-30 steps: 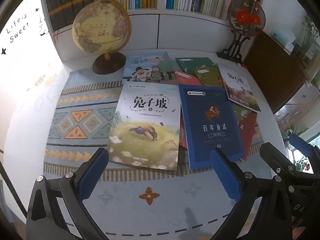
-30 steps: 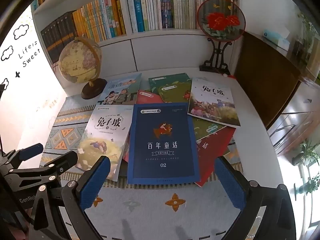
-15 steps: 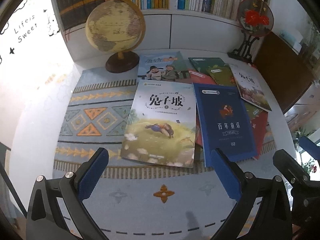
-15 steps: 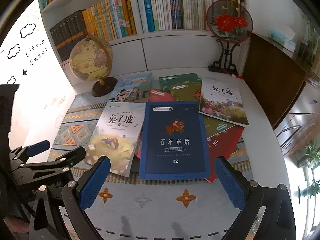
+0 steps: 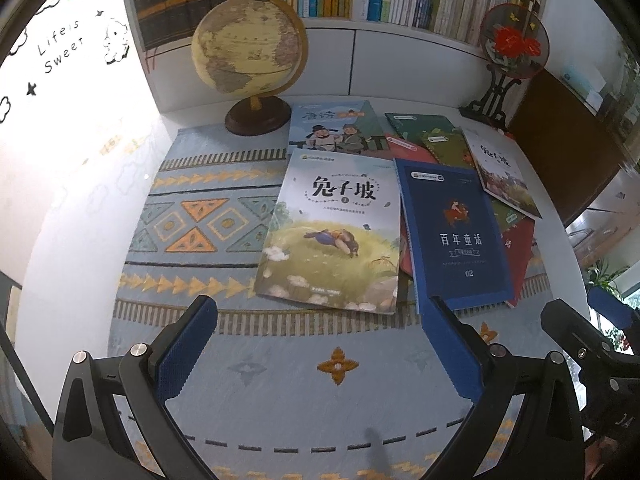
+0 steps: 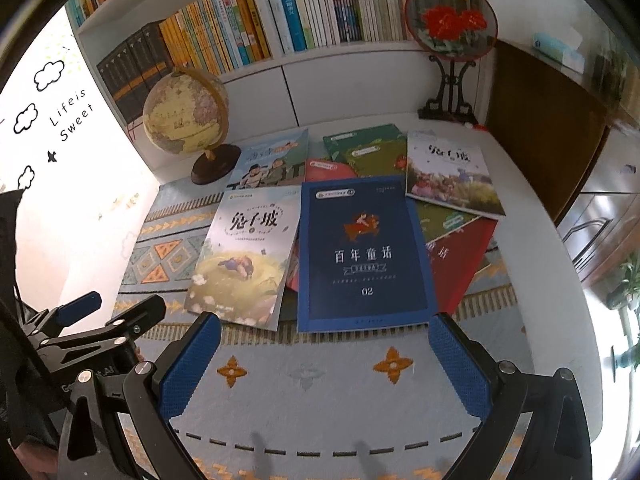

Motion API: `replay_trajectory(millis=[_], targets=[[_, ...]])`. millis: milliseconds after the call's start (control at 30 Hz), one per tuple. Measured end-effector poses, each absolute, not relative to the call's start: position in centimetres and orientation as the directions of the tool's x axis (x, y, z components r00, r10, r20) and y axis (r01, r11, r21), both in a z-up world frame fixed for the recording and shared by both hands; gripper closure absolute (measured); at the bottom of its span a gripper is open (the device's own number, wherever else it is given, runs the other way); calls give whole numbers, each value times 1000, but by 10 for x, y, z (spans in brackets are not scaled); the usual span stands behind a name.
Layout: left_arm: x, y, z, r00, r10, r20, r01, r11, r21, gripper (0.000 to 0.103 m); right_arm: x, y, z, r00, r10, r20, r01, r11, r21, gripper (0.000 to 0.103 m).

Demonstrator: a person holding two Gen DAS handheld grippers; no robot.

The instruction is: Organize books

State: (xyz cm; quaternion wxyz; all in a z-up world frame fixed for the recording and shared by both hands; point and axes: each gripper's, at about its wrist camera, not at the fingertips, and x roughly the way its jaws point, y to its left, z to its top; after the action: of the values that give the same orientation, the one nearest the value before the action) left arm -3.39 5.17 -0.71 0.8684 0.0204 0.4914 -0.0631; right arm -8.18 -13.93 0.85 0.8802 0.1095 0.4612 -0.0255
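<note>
Left gripper point(image 5: 320, 344) and right gripper point(image 6: 326, 354): blue-padded jaws spread wide, empty, above patterned blue-grey mat point(image 6: 304, 376). Just beyond, flat on mat: pale illustrated paperback book point(image 5: 336, 236) beside dark navy paperback book point(image 6: 362, 252), overlapping red book point(image 6: 460, 260) and green books point(image 6: 372, 148). Behind: beige globe on brown base point(image 5: 248, 48), white bookshelf point(image 6: 320, 60).

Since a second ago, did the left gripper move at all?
Yes. In the left wrist view the globe and the rabbit book have slid rightwards, so the left gripper has swung or shifted to its left.
</note>
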Motion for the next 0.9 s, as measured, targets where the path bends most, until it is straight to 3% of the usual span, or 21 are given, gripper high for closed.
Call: replay_trajectory(millis=[900], targets=[[-16,59,-17,507,-90,-857,144,989,-18,2,-65,-124,4,573,52,-818,93,987,128,0]])
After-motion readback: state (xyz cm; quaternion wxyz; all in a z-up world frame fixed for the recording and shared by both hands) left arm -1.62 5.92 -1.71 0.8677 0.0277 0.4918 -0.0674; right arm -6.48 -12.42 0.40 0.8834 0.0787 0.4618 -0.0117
